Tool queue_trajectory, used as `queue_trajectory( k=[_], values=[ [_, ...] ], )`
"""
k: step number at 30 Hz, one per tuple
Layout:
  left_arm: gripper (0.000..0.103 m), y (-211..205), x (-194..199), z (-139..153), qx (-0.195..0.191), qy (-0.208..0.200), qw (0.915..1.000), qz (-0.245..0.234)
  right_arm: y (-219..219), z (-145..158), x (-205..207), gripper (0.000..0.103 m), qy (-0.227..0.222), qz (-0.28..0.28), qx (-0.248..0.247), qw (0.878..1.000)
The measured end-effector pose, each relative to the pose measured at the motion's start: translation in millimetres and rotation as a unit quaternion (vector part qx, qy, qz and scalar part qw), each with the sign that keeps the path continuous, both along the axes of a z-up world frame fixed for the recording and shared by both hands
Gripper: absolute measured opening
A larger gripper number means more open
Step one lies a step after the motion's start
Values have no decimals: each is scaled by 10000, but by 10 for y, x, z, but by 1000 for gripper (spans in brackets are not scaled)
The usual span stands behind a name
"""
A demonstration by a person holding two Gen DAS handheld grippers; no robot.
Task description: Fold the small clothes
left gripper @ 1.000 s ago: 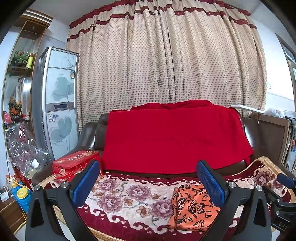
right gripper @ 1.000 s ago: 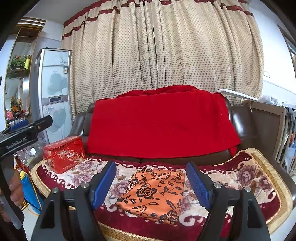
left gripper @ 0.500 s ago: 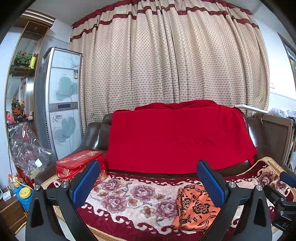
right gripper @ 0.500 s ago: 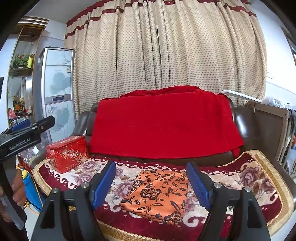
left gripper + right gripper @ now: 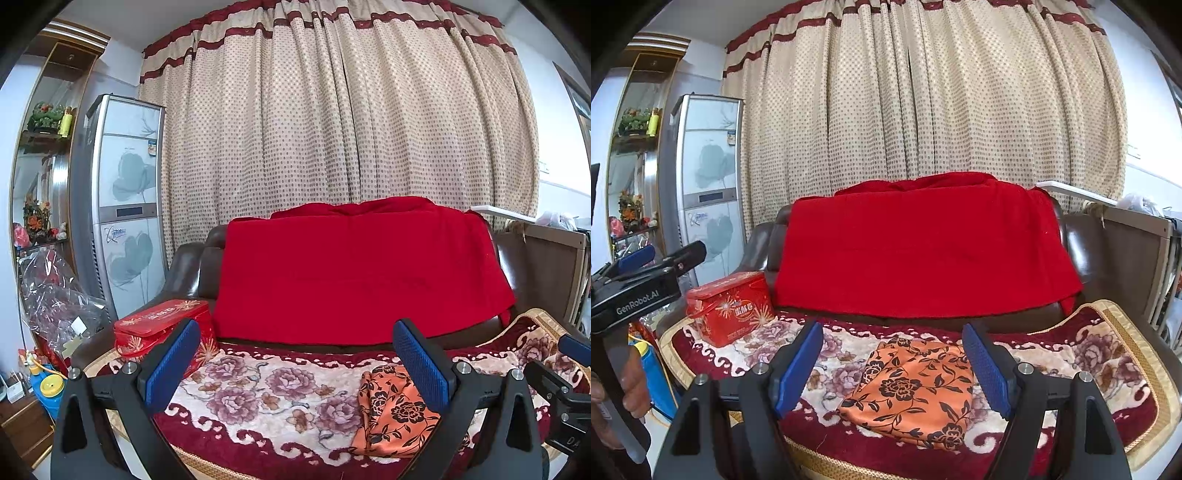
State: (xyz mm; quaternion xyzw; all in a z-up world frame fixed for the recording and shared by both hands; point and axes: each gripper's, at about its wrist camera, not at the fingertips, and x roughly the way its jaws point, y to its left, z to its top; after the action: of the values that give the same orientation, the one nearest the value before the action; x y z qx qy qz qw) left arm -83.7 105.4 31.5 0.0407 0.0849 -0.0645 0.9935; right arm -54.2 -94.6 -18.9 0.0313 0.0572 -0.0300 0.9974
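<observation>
Glossy brown leather sofa (image 5: 1082, 243); plush floral seat blanket (image 5: 1108, 354); smooth, faintly shiny orange floral cloth (image 5: 916, 391); shiny red tin box (image 5: 731, 306).

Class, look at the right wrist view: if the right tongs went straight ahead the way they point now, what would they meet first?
Probably the orange flowered cloth lying on the sofa's floral cover. The right tongs stand open with nothing between them, aimed slightly downward at it. Depth is hard to judge here.

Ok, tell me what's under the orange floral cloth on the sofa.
The orange floral cloth lies on a flowered seat blanket covering the sofa seat. The blanket's pattern beneath it is hidden; nothing else shows.
</observation>
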Motion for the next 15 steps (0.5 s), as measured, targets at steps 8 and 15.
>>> queue_trajectory(
  k=[8, 15],
  values=[
    [103, 32, 64, -68, 4, 69, 10000, -62, 43, -30, 66, 81, 69, 11, -43, 10000],
    [103, 11, 180, -162, 72, 243, 9996, -128, -16, -104, 197, 81, 252, -3, 96, 9996]
  ],
)
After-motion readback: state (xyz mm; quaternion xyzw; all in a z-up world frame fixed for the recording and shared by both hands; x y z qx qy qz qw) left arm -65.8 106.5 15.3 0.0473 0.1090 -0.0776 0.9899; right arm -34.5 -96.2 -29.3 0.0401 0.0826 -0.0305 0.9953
